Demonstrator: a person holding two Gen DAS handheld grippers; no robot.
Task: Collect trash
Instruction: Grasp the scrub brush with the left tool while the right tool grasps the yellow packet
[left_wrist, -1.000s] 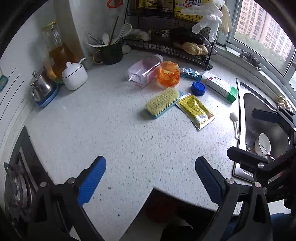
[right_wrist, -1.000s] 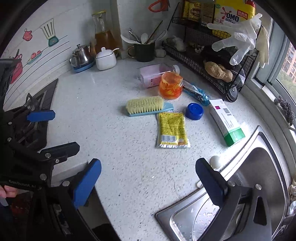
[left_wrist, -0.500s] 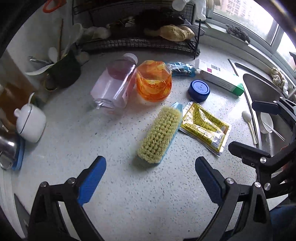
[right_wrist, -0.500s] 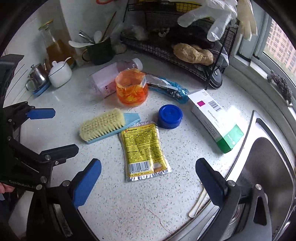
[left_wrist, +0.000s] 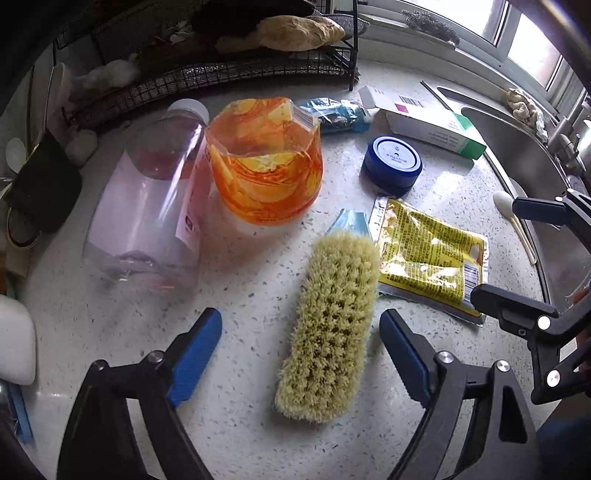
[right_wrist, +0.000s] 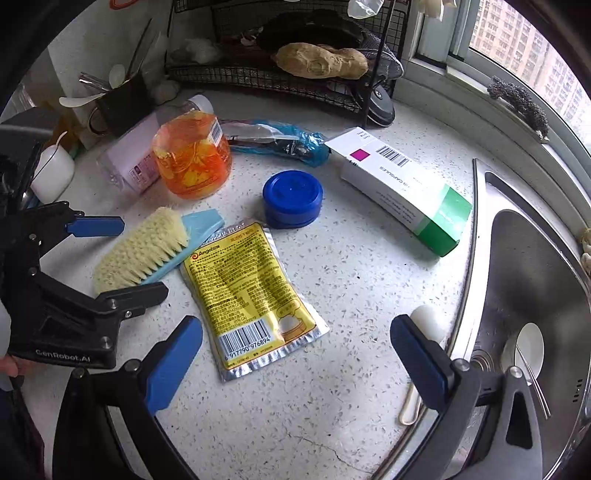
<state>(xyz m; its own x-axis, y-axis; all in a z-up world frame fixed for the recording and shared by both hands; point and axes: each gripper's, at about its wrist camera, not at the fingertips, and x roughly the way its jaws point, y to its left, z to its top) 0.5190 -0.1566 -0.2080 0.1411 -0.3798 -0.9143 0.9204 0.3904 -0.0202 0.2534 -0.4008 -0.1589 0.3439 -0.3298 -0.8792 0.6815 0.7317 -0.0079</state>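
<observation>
Countertop (right_wrist: 351, 280): brush (left_wrist: 332, 317) beside packet (right_wrist: 247, 291)

The yellow packet (right_wrist: 248, 291) reads "Angelsm" and 6917790976894; the white box (right_wrist: 400, 192) reads "CAPSULES".

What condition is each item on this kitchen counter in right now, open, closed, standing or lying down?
Clear bottle: lying on its side, capped.
Orange pouch: standing, top open.
Scrub brush: lying bristles up.
Yellow sachet: lying flat, looks sealed.
Blue jar: lid on.
Capsule box: lying flat; one end flap open.
Left gripper: empty, jaws closing, over the brush.
Right gripper: open, empty.
</observation>
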